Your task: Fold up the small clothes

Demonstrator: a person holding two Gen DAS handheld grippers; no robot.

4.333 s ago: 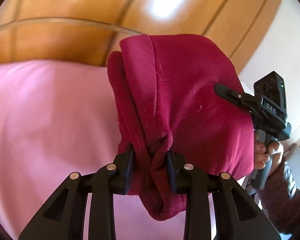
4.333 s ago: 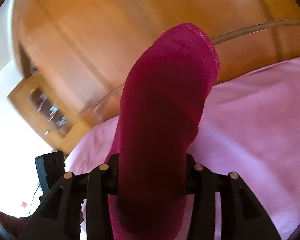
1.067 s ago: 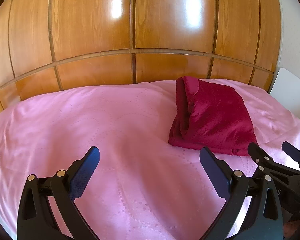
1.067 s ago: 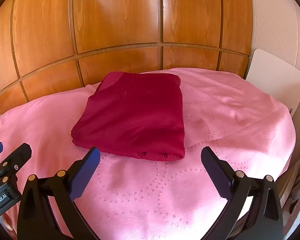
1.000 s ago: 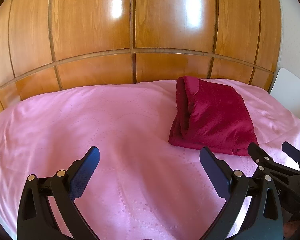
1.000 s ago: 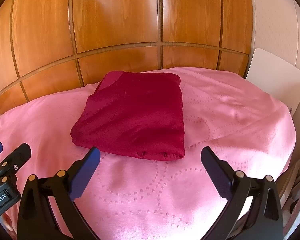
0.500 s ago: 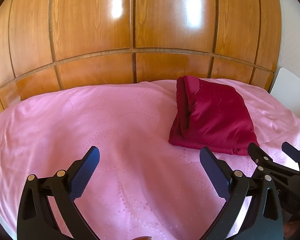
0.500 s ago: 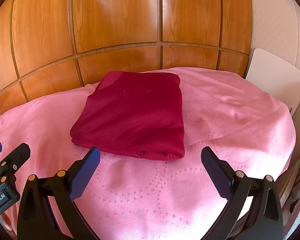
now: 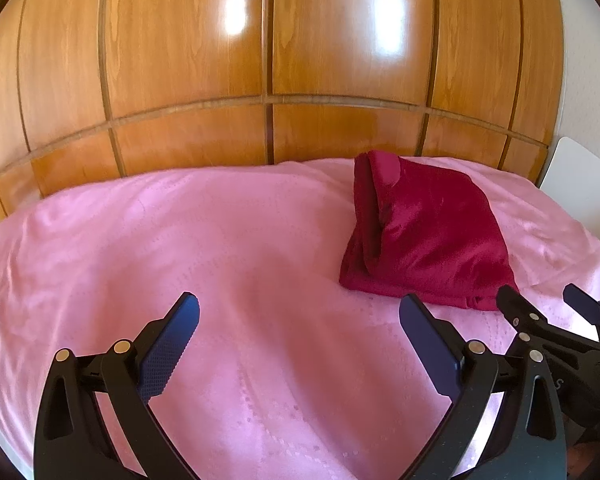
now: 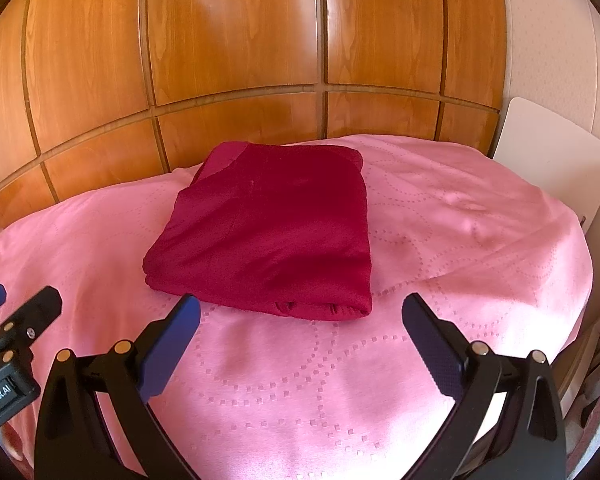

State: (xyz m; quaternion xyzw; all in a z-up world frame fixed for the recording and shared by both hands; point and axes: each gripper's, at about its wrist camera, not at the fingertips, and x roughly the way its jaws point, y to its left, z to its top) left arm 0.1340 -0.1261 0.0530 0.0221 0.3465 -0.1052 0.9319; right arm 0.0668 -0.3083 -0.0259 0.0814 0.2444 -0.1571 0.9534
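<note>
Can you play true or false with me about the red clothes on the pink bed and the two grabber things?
1. The red garment lies folded on the pink bedspread. True.
2. The right gripper is squeezing the garment. False: it is open, holding nothing.
3. The left gripper is open. True.
4. The wall behind the bed is blue. False: it is wooden panelling.
5. The garment hangs in the air. False: it rests flat on the bed.
</note>
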